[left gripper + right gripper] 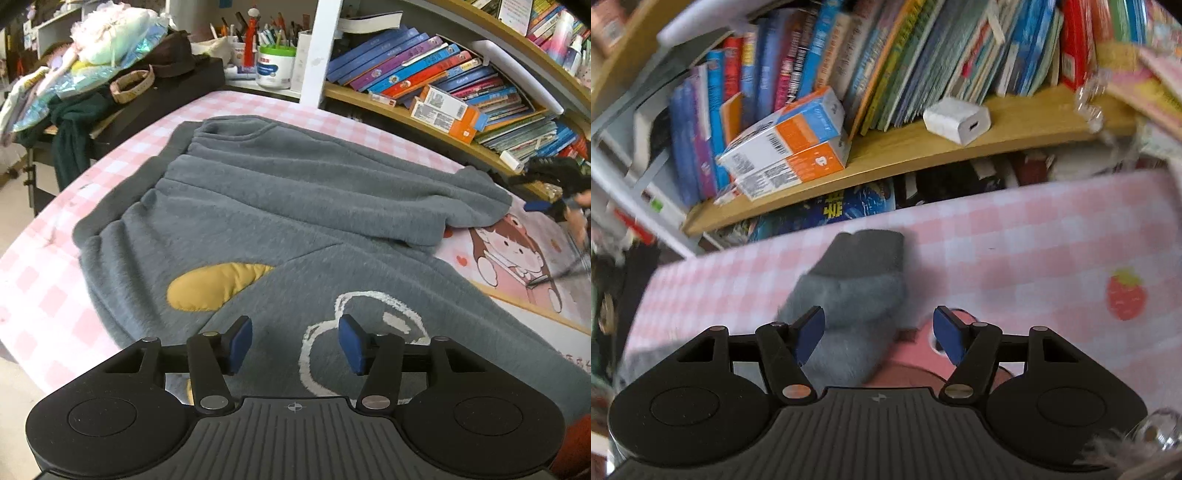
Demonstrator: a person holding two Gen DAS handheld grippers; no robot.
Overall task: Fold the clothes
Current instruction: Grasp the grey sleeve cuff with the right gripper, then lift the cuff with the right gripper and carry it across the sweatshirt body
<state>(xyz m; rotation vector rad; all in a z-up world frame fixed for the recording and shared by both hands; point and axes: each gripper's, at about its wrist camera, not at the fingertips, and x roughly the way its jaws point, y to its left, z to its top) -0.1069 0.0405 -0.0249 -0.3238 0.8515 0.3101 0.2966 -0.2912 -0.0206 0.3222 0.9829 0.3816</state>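
Note:
A grey fleece sweatshirt [280, 206] with a yellow patch [212, 286] and a white outline print lies spread on the pink checked bed sheet [37, 280]. One sleeve is folded across its body. My left gripper [295, 343] is open and empty, hovering low over the sweatshirt's front. In the right wrist view the sleeve's cuff end [857, 280] lies on the sheet [1015, 240]. My right gripper [879, 332] is open just above the sleeve, holding nothing. The right gripper [550, 206] also shows blurred at the far right of the left wrist view.
A wooden bookshelf [424, 122] packed with books runs along the bed's far side, with boxes [790, 147] and a white charger [956, 120] on it. A cluttered desk [122, 92] with clothes and pen cups stands at the left. A cartoon print [517, 254] covers the sheet.

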